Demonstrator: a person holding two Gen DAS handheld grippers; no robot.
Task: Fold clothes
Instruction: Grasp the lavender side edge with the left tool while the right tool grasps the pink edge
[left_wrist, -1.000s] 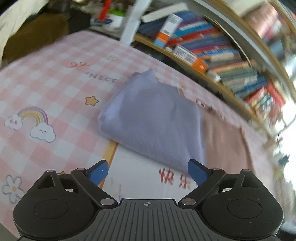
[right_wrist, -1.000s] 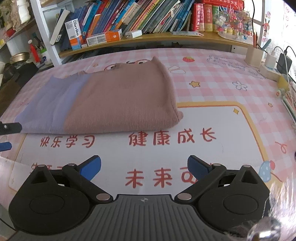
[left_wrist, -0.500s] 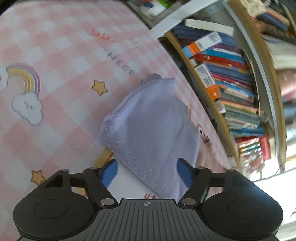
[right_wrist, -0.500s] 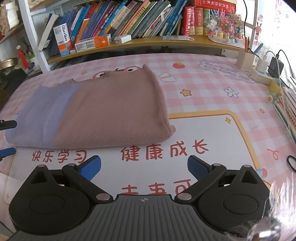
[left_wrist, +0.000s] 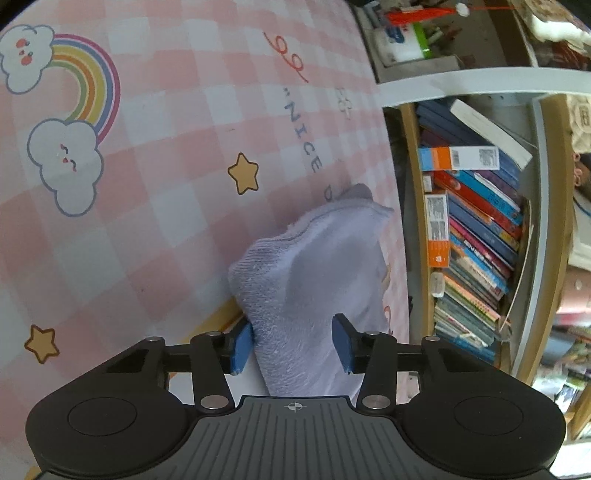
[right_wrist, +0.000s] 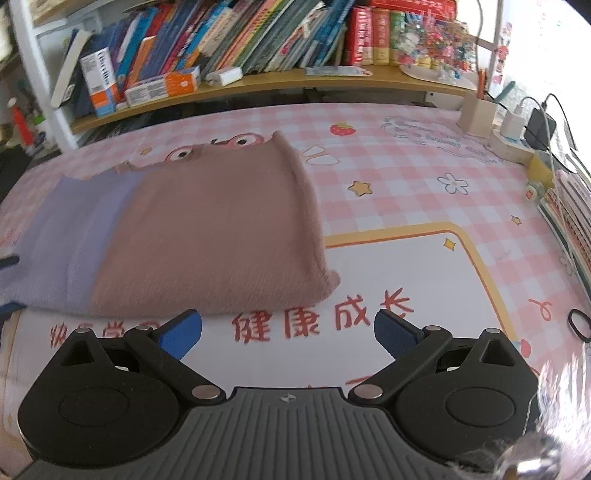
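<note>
Left tongs (left_wrist: 291, 341) tilted down, rolled sideways over pink checked tabletop (left_wrist: 147, 206) – jaws just been closing around lilac end of folded garment (left_wrist: 314, 288), cloth between pads, one pad touching, not yet clamped. Step: gripping corner for next fold; next move likely needs firm pinch, then lift across. Right tongs (right_wrist: 288, 328) jaws wide apart, empty, near garment's brown end (right_wrist: 207, 236).

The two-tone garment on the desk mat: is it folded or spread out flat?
Folded: the garment lies as a compact rectangle, with stacked layers showing at its lavender end.
</note>
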